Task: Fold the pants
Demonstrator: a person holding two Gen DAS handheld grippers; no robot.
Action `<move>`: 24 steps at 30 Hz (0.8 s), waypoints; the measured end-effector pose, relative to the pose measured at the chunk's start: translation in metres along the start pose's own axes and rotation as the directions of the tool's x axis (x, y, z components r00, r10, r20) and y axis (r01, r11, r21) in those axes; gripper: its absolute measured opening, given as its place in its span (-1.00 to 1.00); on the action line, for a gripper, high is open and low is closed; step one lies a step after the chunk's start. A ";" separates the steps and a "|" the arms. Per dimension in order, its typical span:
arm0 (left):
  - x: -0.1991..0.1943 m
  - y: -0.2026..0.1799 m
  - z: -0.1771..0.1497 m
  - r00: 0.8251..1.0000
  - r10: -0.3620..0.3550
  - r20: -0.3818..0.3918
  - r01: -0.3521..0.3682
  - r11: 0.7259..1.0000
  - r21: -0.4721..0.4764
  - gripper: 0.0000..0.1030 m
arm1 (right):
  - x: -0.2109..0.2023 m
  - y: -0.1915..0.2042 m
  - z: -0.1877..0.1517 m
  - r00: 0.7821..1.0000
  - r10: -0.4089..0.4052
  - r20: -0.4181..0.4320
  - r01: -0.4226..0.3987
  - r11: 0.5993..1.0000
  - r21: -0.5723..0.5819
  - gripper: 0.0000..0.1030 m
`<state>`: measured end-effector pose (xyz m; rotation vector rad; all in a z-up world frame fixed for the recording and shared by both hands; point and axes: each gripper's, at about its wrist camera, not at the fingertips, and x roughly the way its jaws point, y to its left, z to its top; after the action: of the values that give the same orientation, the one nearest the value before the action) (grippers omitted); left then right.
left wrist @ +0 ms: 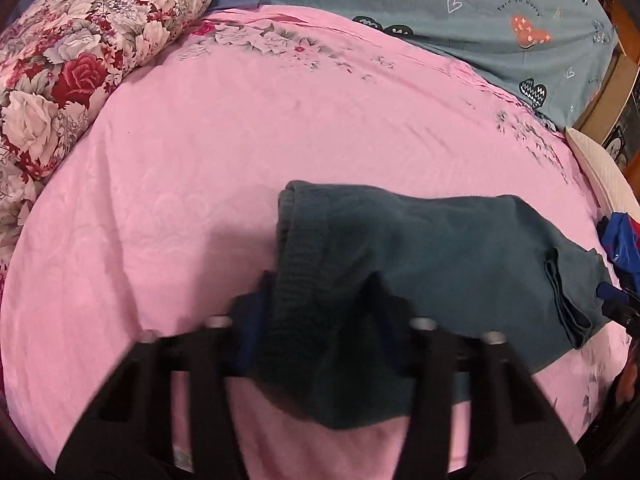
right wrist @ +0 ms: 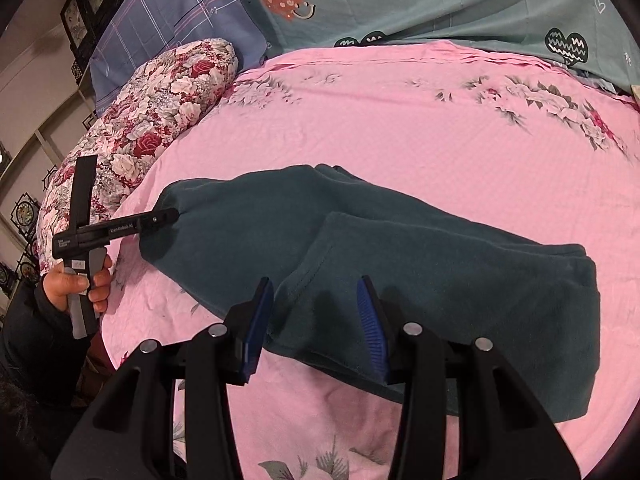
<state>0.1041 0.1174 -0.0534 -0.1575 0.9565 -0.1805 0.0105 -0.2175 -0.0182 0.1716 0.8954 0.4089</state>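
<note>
Dark teal pants (left wrist: 432,248) lie partly folded on the pink bedsheet (left wrist: 200,168). My left gripper (left wrist: 320,288) holds their ribbed waistband, which drapes between the jaws and hangs down toward the camera; the fingertips are hidden by the cloth. In the right wrist view the pants (right wrist: 400,248) lie across the middle, and the left gripper (right wrist: 168,214) pinches their left end, held by a hand. My right gripper (right wrist: 316,284) is open, its blue pads either side of a folded layer at the pants' near edge, not gripping it.
A red and white floral quilt (left wrist: 68,64) lies along the left. A teal heart-print cover (left wrist: 460,12) and a blue plaid cover (right wrist: 168,16) are at the far side. Blue and red cloth (left wrist: 620,244) sits at the right edge. The bed's wooden frame (left wrist: 612,76) runs far right.
</note>
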 end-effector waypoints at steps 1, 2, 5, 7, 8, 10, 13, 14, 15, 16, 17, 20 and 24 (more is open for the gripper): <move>-0.001 0.001 -0.001 1.000 -0.028 -0.004 0.028 0.999 -0.018 -0.55 | 0.000 -0.001 0.000 1.000 0.000 0.003 0.000 1.000 0.004 -0.14; -0.003 0.000 -0.001 1.000 -0.017 0.003 0.017 1.000 -0.013 -0.56 | -0.001 -0.002 0.000 1.000 0.000 0.007 0.000 1.000 0.010 -0.14; -0.009 -0.003 0.001 1.000 -0.014 0.022 0.014 1.000 -0.021 -0.56 | -0.005 -0.009 0.001 1.000 -0.007 0.021 0.006 1.000 0.030 -0.14; -0.018 -0.004 0.004 0.999 -0.019 0.045 0.021 0.999 -0.046 -0.56 | -0.008 -0.016 0.000 0.999 -0.013 0.031 0.011 0.999 0.051 -0.14; -0.023 -0.007 0.006 0.998 -0.024 0.060 0.026 0.998 -0.048 -0.56 | -0.011 -0.021 0.000 0.999 -0.016 0.039 0.014 0.998 0.063 -0.14; -0.039 -0.021 0.010 0.995 -0.043 0.096 0.046 0.998 -0.034 -0.56 | -0.019 -0.030 0.000 0.998 -0.029 0.059 0.024 0.996 0.084 -0.14; -0.068 -0.064 0.018 0.982 -0.105 0.154 0.099 0.994 0.051 -0.57 | -0.038 -0.048 0.000 0.993 -0.059 0.103 0.045 0.991 0.126 -0.14; -0.078 -0.084 0.021 0.976 -0.138 0.171 0.123 0.988 0.095 -0.57 | -0.047 -0.057 0.001 0.990 -0.075 0.123 0.057 0.988 0.145 -0.14; -0.086 -0.102 0.023 0.969 -0.164 0.183 0.141 0.981 0.131 -0.57 | -0.054 -0.064 0.001 0.987 -0.087 0.138 0.065 0.985 0.159 -0.14; -0.096 -0.131 0.025 0.958 -0.208 0.196 0.171 0.967 0.188 -0.57 | -0.063 -0.072 0.001 0.982 -0.103 0.157 0.074 0.981 0.178 -0.14; -0.102 -0.155 0.026 0.950 -0.243 0.198 0.196 0.953 0.233 -0.57 | -0.074 -0.083 -0.001 0.977 -0.118 0.178 0.081 0.976 0.202 -0.14; -0.104 -0.236 0.022 0.926 -0.353 0.135 0.283 0.885 0.370 -0.56 | -0.100 -0.114 -0.008 0.964 -0.156 0.217 0.091 0.956 0.280 -0.14; -0.048 -0.328 -0.007 0.925 -0.376 -0.058 0.359 0.810 0.463 -0.30 | -0.112 -0.152 -0.024 0.972 -0.154 0.179 0.079 0.927 0.366 0.11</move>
<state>0.0445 -0.1919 0.0505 0.1035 0.8126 -0.7621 -0.0292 -0.4027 0.0000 0.4847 0.7645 0.1094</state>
